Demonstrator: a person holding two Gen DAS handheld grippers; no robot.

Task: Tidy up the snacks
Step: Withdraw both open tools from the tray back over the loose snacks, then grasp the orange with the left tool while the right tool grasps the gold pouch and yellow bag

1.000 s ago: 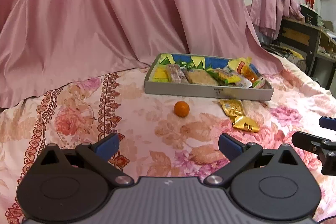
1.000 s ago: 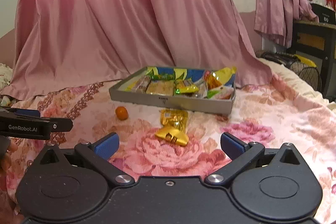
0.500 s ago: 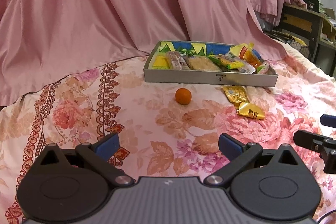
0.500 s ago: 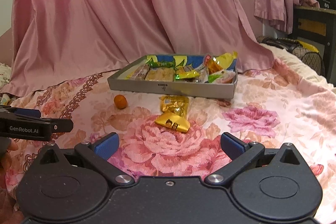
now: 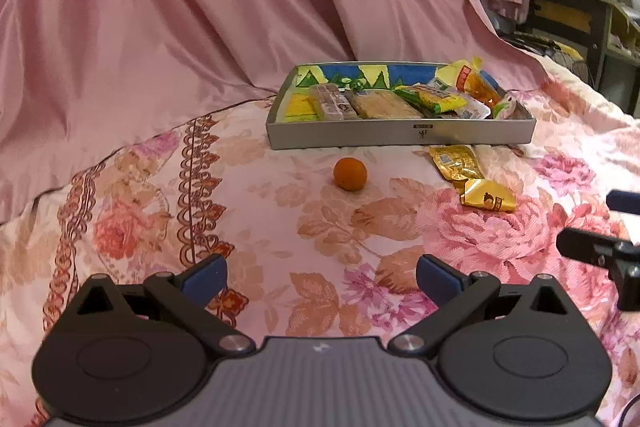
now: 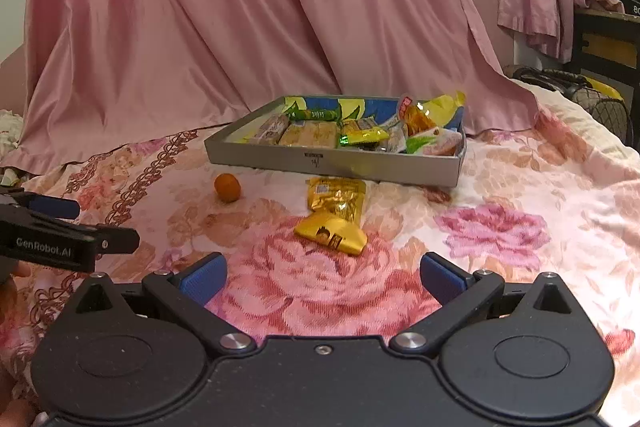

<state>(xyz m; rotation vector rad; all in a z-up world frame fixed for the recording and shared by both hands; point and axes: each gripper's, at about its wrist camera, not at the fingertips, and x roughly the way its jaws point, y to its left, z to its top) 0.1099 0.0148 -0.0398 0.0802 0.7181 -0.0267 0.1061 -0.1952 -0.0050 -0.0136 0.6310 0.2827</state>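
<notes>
A grey tray (image 5: 400,137) (image 6: 332,163) holding several snack packets sits on the floral bedspread. In front of it lie a small orange (image 5: 350,174) (image 6: 227,187) and two gold snack packets, one nearer the tray (image 5: 454,161) (image 6: 337,197) and one nearer me (image 5: 488,198) (image 6: 331,234). My left gripper (image 5: 320,277) is open and empty, well short of the orange. My right gripper (image 6: 320,277) is open and empty, just short of the nearer gold packet. Each gripper shows at the edge of the other's view.
A pink satin curtain (image 5: 200,7) hangs behind the tray. A dark wooden desk (image 5: 568,15) with clutter stands at the far right, past the bed's edge. The floral bedspread (image 6: 500,227) spreads around the snacks.
Both grippers have moved forward and tilted down toward the snacks; the tray, orange and gold packets look closer. Nothing was picked up.
</notes>
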